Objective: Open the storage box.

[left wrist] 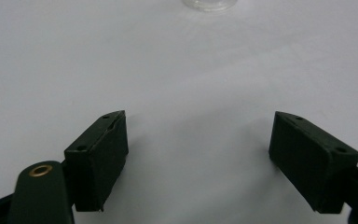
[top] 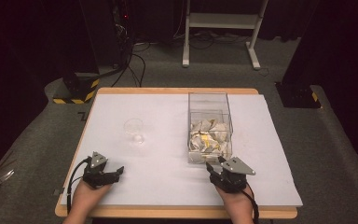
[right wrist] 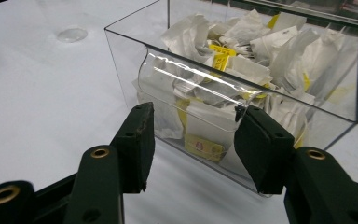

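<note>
Where the white table sheet (top: 168, 177) meets grey carpet (top: 335, 154), the clear box (top: 209, 126) of sachets sits right of centre — right gripper (top: 213, 167) just before it, left gripper (top: 116, 171) apart — both with jaws apart, holding nothing.

The box (right wrist: 242, 84) was clear, glossy plastic; its packets (right wrist: 261, 46) crinkled white paper. The table (top: 168, 158) was matt white, wood-edged. The cup (top: 134, 130) was clear plastic.

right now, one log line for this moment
left gripper: open, empty, on table | right gripper: open, at box front | box: full of tea bags | cup: untouched
</note>
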{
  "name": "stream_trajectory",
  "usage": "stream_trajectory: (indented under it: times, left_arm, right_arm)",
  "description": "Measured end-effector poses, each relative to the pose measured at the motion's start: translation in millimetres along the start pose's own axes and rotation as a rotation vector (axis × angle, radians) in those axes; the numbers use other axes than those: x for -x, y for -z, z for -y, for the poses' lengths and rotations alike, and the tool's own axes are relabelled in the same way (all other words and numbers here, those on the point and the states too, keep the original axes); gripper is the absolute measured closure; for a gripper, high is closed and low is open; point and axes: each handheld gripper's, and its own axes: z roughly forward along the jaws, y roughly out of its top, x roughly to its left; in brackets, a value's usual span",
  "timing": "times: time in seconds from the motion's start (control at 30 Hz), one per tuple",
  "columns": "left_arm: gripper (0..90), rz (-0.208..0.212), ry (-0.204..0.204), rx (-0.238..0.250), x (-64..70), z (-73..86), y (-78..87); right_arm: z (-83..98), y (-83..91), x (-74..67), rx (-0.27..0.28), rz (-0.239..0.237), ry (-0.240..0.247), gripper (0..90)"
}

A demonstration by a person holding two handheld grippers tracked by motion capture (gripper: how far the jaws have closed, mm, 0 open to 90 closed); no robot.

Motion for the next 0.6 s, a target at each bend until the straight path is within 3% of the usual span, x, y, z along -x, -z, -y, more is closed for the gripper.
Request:
stream_trajectory:
  times: [0.27, 0.6]
  left_arm:
    - [19.9, 0.0, 0.0, 0.0, 0.0, 0.0, 0.0]
    - [19.9, 0.0, -0.002, -0.001, -0.3, -0.1, 0.0]
  right_arm:
    - [0.5, 19.3, 4.4, 0.036, 0.027, -0.009, 46.4]
    - [-5.6, 25.4, 25.8, 0.056, 0.087, -0.04, 44.5]
